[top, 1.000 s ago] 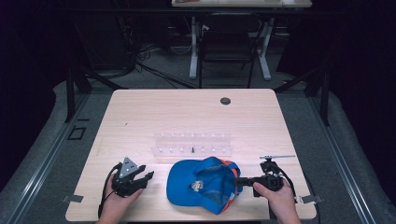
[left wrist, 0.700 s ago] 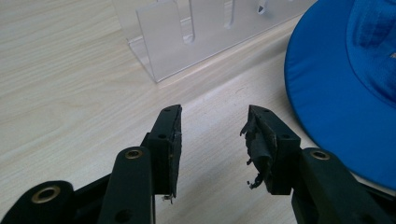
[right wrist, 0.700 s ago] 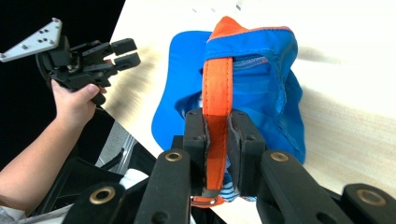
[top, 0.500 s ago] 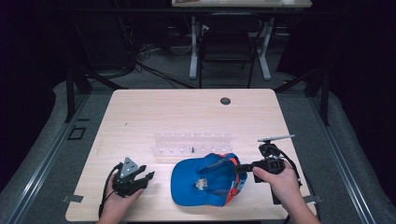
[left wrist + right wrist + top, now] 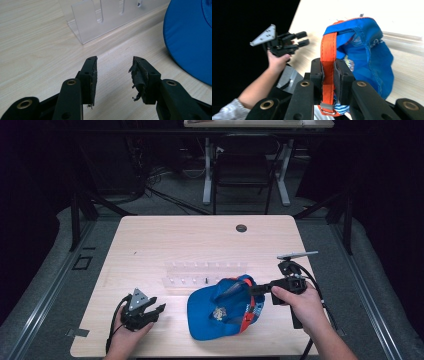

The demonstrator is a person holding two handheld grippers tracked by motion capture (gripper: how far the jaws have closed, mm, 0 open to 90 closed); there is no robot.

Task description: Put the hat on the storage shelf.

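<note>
A blue cap (image 5: 216, 316) with an orange strap (image 5: 328, 45) lies near the front edge of the table, and its back is lifted. My right gripper (image 5: 253, 289) is shut on that strap and holds the rear of the cap (image 5: 368, 58) off the table. In the right gripper view the strap runs between the two pads (image 5: 340, 75). My left gripper (image 5: 161, 309) rests at the front left, open, with nothing between its jaws (image 5: 114, 61). The cap's brim (image 5: 192, 37) lies to its right.
A clear plastic rack (image 5: 202, 271) with several slots stands just behind the cap, and its end shows close in the left gripper view (image 5: 100, 17). A small black disc (image 5: 241, 228) sits at the far side of the wooden table (image 5: 175, 237). Beyond the table stand a chair and desk legs.
My right gripper has risen and shifted slightly right with the strap in it, tipping the back of the cap up. The left gripper has stayed put.
</note>
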